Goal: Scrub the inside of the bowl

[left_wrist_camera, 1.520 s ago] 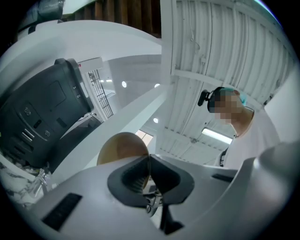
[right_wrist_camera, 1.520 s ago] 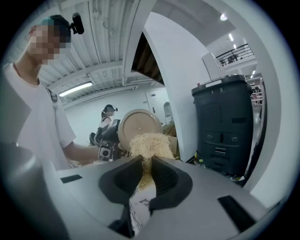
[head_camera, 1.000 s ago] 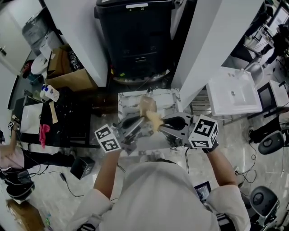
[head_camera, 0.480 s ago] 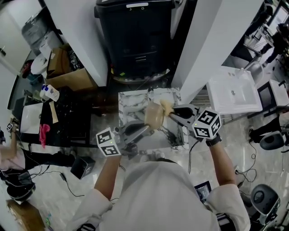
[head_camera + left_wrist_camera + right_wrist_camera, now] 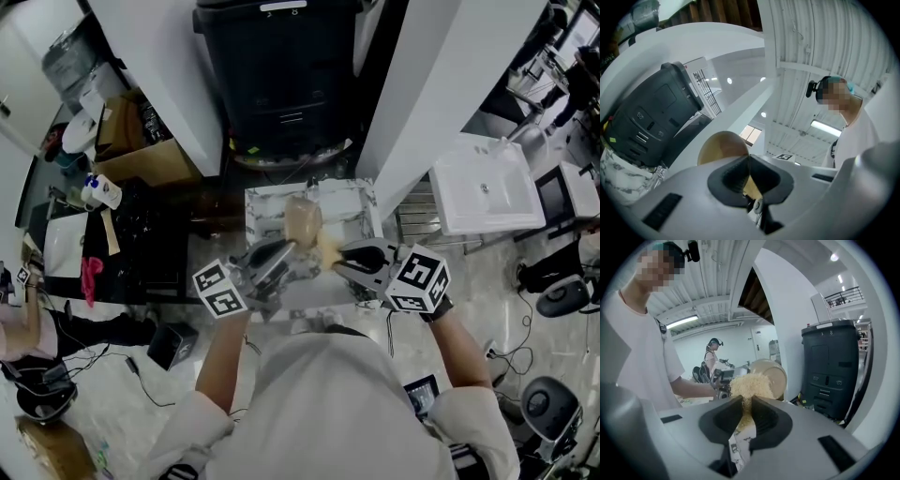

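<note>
- The left gripper is clenched: its two dark pads meet on the thin rim of the bowl, and the wall of the bowl passes between them.
- The bowl is tan and round. It is held in the air over the marble-patterned table top, tipped on its side rather than upright.
- In the head view the bowl shows just beyond the tips of both grippers, near the middle of the table top.
- The right gripper is clamped on a pale, fibrous scrub pad. The pad is pinched between the pads and bulges out above them; a printed paper tag hangs below the jaws.
- In the right gripper view the scrub pad lies in front of the open mouth of the bowl, at its lower left edge. Whether the pad actually touches the bowl cannot be told.
- The two grippers point toward each other, with the bowl and the scrub pad between them.
- A black bin stands behind the table top, and a white sink stands to the right of it.
</note>
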`<action>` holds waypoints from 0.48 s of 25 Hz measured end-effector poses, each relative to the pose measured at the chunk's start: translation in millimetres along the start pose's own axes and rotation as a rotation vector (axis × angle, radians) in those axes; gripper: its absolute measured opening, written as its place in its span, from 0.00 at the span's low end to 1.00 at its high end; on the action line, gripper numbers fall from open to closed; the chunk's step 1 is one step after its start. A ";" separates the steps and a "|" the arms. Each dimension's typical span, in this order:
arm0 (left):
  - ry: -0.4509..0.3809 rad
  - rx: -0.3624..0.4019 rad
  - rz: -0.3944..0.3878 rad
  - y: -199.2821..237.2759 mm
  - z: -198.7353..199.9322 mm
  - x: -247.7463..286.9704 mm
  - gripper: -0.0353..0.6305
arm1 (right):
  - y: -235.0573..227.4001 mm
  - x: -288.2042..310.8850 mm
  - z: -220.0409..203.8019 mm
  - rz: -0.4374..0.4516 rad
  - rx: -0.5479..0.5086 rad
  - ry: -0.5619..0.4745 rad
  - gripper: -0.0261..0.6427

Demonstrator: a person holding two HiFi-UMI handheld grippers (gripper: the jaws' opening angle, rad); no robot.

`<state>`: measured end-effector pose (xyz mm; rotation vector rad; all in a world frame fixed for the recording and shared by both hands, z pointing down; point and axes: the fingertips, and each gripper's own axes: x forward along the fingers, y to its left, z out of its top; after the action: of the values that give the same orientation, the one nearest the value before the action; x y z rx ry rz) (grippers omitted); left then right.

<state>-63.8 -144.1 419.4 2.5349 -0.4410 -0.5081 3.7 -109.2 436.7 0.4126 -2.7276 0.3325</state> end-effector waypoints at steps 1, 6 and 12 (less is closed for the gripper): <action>0.008 -0.001 -0.001 0.6 -2.8 0.0 0.09 | 1.4 -1.8 7.2 -0.003 -0.014 -0.017 0.13; 0.049 -0.001 -0.066 -14.4 -15.5 5.4 0.09 | -23.0 -12.6 30.1 -0.065 -0.046 -0.058 0.13; 0.012 -0.012 -0.073 -18.7 -8.2 11.1 0.09 | -33.4 -5.5 -5.4 -0.049 0.047 -0.001 0.13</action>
<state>-46.7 -129.8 412.9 2.5486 -0.3405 -0.5202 21.1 -137.4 445.3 0.4920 -2.7095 0.3844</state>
